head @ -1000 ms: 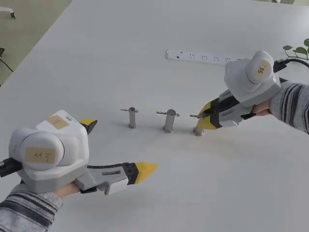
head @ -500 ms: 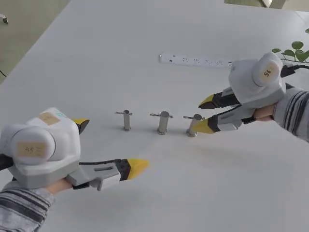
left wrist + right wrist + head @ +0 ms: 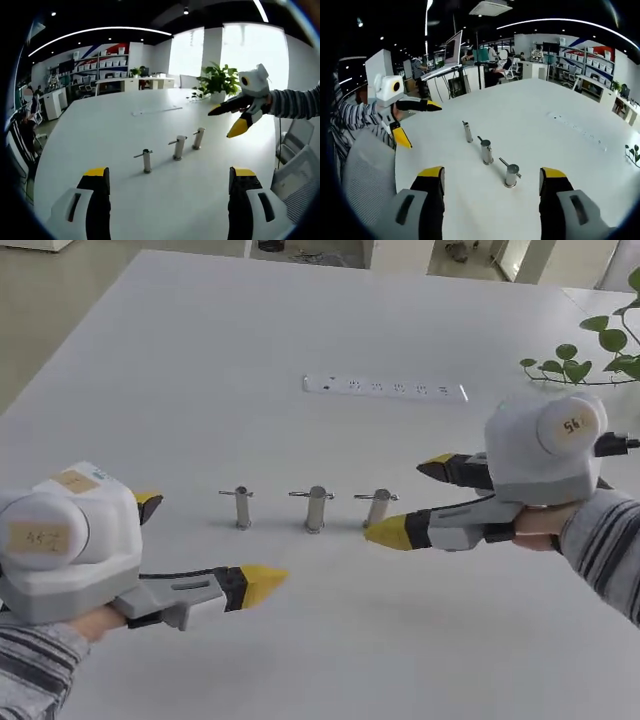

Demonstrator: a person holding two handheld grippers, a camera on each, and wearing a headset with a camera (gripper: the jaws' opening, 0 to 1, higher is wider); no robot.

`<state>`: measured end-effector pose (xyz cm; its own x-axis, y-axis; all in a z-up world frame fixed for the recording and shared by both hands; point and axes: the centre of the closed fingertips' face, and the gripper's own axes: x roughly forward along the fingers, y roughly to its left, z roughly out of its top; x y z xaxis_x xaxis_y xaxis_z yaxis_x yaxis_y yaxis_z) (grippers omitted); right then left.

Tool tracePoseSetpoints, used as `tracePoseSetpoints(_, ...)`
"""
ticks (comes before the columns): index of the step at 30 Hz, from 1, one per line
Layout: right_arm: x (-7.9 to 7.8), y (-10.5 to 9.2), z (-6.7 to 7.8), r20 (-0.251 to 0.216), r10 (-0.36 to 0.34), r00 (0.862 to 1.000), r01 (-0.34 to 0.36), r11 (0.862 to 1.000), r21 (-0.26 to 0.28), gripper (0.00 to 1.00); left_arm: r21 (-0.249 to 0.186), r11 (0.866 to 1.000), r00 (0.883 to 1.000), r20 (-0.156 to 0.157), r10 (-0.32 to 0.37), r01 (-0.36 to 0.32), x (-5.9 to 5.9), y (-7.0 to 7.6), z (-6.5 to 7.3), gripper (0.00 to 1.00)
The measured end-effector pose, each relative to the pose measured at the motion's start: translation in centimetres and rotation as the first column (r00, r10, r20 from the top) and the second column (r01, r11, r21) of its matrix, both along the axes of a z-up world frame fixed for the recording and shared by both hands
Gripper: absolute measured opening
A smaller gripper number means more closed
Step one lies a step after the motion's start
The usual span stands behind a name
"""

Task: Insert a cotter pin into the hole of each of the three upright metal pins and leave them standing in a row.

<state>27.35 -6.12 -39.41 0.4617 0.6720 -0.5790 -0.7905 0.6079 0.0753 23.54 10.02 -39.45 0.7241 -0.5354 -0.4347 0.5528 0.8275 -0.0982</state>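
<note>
Three upright metal pins stand in a row on the white table: a left pin, a middle pin and a right pin, each with a cotter pin through its top. In the right gripper view the nearest is the right pin; in the left gripper view the nearest is the left pin. My right gripper is open just right of the right pin, with nothing between its jaws. My left gripper is open and holds nothing, in front of and to the left of the row.
A white power strip lies farther back on the table. A potted plant stands at the far right edge. Office desks and chairs are in the background beyond the table.
My right gripper has opened, let go of the cotter pin in the right pin and drawn back to the right. The head camera has shifted, so the row sits lower and further left.
</note>
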Motion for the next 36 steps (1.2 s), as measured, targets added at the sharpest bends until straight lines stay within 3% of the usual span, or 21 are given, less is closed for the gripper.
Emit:
tracePoseSetpoints(6, -1.0, -0.2, 0.3, -0.001, -0.076, 0.997, 0.076, 0.997, 0.031, 0.79, -0.013, 1.000, 1.000, 0.001, 0.019, -0.019, 0.0, 0.5, 0.4, 0.98)
tracePoseSetpoints(15, -1.6, -0.8, 0.6, -0.029, -0.233, 0.972, 0.234, 0.965, 0.114, 0.78, -0.020, 1.000, 1.000, 0.003, 0.006, -0.006, 0.0, 0.5, 0.5, 0.97)
tracePoseSetpoints(21, -2.5, -1.1, 0.6, -0.023, -0.268, 0.963, 0.269, 0.959, 0.091, 0.77, -0.031, 0.999, 1.000, -0.008, -0.024, 0.024, -0.2, -0.3, 0.3, 0.97)
tracePoseSetpoints(25, -2.5, -0.9, 0.5, -0.031, -0.273, 0.962, 0.274, 0.957, 0.093, 0.77, -0.036, 0.999, 1.000, 0.004, -0.030, 0.030, -0.3, -0.6, 0.8, 0.97)
tracePoseSetpoints(36, -1.6, -0.5, -0.2, -0.020, -0.263, 0.965, 0.263, 0.961, 0.086, 0.78, -0.033, 0.998, 0.998, 0.004, 0.056, -0.056, 0.2, 1.0, 1.6, 0.95)
